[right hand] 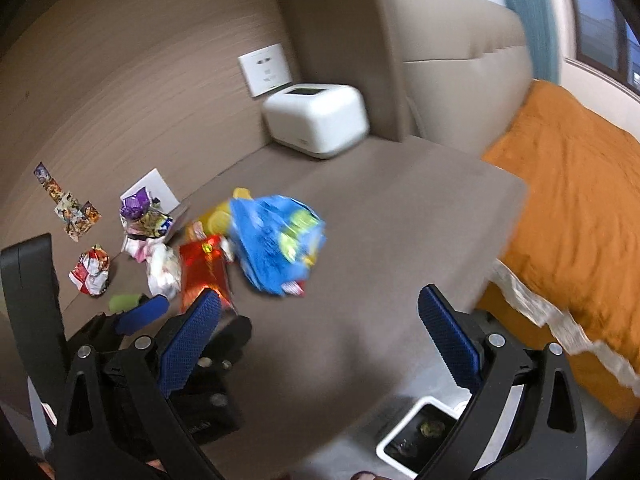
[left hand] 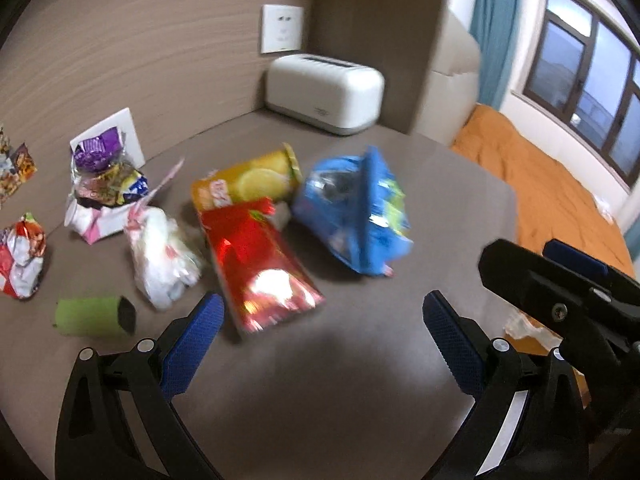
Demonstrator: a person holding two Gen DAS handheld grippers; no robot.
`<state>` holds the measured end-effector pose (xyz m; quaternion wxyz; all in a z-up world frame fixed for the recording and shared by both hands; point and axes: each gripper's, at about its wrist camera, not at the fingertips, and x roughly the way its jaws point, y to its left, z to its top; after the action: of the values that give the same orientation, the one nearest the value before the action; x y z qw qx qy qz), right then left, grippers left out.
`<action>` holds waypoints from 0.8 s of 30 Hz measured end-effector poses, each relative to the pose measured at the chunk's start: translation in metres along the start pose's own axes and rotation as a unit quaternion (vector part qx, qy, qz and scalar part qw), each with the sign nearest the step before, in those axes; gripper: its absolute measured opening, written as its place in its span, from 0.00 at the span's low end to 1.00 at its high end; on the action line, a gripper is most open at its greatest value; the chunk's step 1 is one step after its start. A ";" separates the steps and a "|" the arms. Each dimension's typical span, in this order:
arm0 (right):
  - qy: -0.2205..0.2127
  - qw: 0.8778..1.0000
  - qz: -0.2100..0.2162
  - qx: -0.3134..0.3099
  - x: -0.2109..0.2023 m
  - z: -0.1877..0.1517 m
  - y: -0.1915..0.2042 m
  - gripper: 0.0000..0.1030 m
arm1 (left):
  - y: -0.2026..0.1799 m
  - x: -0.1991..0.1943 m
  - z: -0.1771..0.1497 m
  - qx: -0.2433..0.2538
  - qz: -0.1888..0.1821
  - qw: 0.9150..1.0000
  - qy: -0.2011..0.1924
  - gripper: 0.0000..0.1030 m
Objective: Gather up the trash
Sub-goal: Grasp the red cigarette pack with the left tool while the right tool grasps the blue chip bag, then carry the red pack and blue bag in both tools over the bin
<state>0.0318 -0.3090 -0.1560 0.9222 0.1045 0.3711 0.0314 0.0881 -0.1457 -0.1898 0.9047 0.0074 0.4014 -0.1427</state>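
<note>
Trash lies on the brown table [left hand: 320, 380]: a red foil bag [left hand: 256, 268], a blue snack bag [left hand: 356, 216], a yellow lemon can [left hand: 248, 182], a white crumpled bag [left hand: 160, 256], a green tube [left hand: 90, 316], a red-white wrapper [left hand: 22, 258] and a small box stuffed with wrappers [left hand: 104, 196]. My left gripper [left hand: 320, 336] is open and empty, just in front of the red bag. My right gripper [right hand: 320, 336] is open and empty, nearer than the blue bag [right hand: 276, 240]. It also shows at the right of the left wrist view [left hand: 560, 280].
A white toaster [left hand: 324, 92] stands at the back by a wall socket [left hand: 282, 28]. An orange bed [left hand: 560, 200] lies right of the table. A white bin [right hand: 420, 436] sits on the floor below the table's edge.
</note>
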 end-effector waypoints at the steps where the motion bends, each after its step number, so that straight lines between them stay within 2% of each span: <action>1: 0.005 1.000 0.007 -0.005 0.010 0.006 0.004 0.95 | 0.005 0.002 0.001 0.000 0.001 1.000 0.001 0.95; 6: 0.037 0.999 0.018 -0.023 0.057 0.022 0.012 0.95 | 0.018 0.036 0.016 -0.012 -0.010 0.999 0.034 0.94; 9: 0.058 0.997 0.025 -0.034 0.084 0.027 0.016 0.95 | 0.023 0.053 0.017 -0.020 -0.029 0.998 0.056 0.80; 11: 0.076 0.996 0.020 -0.043 0.104 0.028 0.019 0.94 | 0.021 0.058 0.017 -0.006 -0.026 0.998 0.050 0.75; 12: 0.081 0.996 0.016 -0.044 0.110 0.029 0.019 0.90 | 0.021 0.061 0.018 0.001 -0.025 0.999 0.048 0.74; 13: 0.080 0.996 0.014 -0.042 0.115 0.029 0.018 0.74 | 0.021 0.061 0.018 0.003 -0.027 0.999 0.047 0.68; 14: 0.084 0.996 0.014 -0.040 0.120 0.029 0.016 0.67 | 0.021 0.062 0.020 0.004 -0.029 0.999 0.045 0.65; 15: 0.086 0.996 0.020 -0.034 0.123 0.030 0.013 0.65 | 0.023 0.063 0.022 0.002 -0.031 0.999 0.043 0.60; 18: 0.072 0.997 0.025 -0.024 0.119 0.035 0.007 0.62 | 0.028 0.066 0.028 -0.010 -0.046 0.998 0.040 0.58; 24: 0.042 0.999 0.007 -0.028 0.099 0.046 -0.001 0.62 | 0.032 0.056 0.029 -0.013 -0.057 0.998 0.033 0.58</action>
<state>0.1349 -0.3042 -0.1906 0.9081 0.0804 0.4076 0.0526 0.1532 -0.1327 -0.2146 0.8814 -0.0220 0.4328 -0.1882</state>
